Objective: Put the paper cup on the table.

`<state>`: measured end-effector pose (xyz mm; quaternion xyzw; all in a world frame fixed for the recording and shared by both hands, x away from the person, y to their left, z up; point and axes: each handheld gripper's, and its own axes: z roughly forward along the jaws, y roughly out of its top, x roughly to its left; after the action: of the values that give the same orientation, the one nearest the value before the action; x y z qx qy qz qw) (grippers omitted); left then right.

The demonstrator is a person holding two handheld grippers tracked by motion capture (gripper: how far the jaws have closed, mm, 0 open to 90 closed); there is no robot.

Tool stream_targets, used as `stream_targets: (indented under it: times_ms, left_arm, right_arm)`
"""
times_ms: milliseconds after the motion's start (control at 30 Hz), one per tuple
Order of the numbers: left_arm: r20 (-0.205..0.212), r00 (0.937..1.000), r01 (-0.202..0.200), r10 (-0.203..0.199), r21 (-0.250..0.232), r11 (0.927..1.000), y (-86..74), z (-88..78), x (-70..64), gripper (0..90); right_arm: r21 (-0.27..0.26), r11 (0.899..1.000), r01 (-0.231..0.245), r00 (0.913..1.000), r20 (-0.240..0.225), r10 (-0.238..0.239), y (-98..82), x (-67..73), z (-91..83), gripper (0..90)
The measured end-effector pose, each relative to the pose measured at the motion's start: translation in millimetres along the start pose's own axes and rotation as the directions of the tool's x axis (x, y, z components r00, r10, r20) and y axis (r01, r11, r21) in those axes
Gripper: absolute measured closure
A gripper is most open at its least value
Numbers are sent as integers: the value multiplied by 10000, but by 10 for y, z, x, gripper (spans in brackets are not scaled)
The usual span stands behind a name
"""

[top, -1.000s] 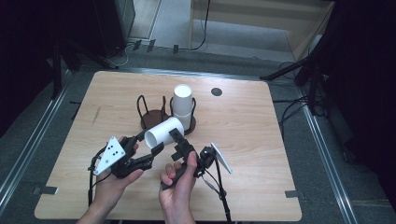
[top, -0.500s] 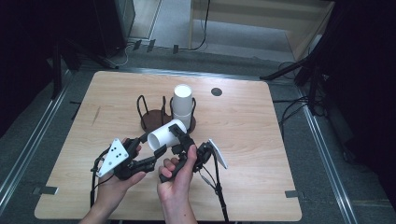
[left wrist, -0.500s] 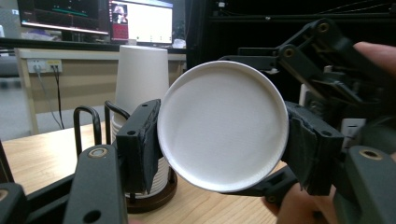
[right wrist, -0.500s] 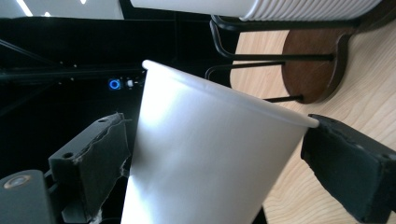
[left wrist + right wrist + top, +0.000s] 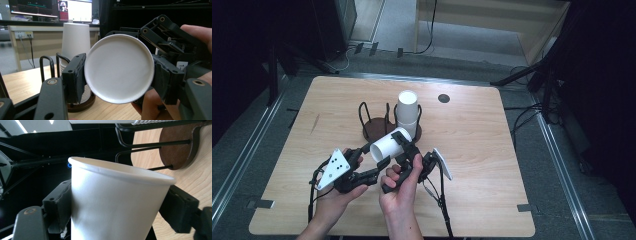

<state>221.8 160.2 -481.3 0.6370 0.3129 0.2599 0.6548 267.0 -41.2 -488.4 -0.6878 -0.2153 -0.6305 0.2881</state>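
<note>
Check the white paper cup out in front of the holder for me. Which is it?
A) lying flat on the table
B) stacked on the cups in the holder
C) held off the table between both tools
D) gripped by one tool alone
C: the paper cup lies tilted above the table, with the left tool pinching its base end and the right tool clamped around its body.

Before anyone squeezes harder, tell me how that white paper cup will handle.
The paper cup has thin walls, so it probably dents under firm pressure. It looks empty and therefore light. The left gripper and right gripper hold it sideways; set down like that, its round body would likely roll.
</note>
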Motion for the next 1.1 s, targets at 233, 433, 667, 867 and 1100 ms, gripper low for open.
stream_targets:
  times_ms: [233,433,667,867,1100]
  left_arm:
    - [-49,9996,272,-270,301,9992,-33,1,31,336]
    - [-123,9985,535,-529,572,9969,-20,-5,27,156]
    - [-264,9972,724,-704,844,9938,-23,-30,58,111]
    - [-959,9943,568,-464,1082,9925,-33,-64,116,87]
    - [-1067,9904,1023,-881,1352,9855,-23,-99,196,55]
  right_arm:
    - [-202,9994,274,9996,-85,-276,8,-12,-25,252]
    - [-685,9954,677,9975,-137,-688,76,-14,-73,259]
    - [-1267,9800,1534,9879,-16,-1548,176,47,-154,263]
    - [-1889,9438,2711,9625,555,-2654,239,95,-229,265]
    - [-2200,8897,4000,9163,1156,-3834,279,124,-272,266]
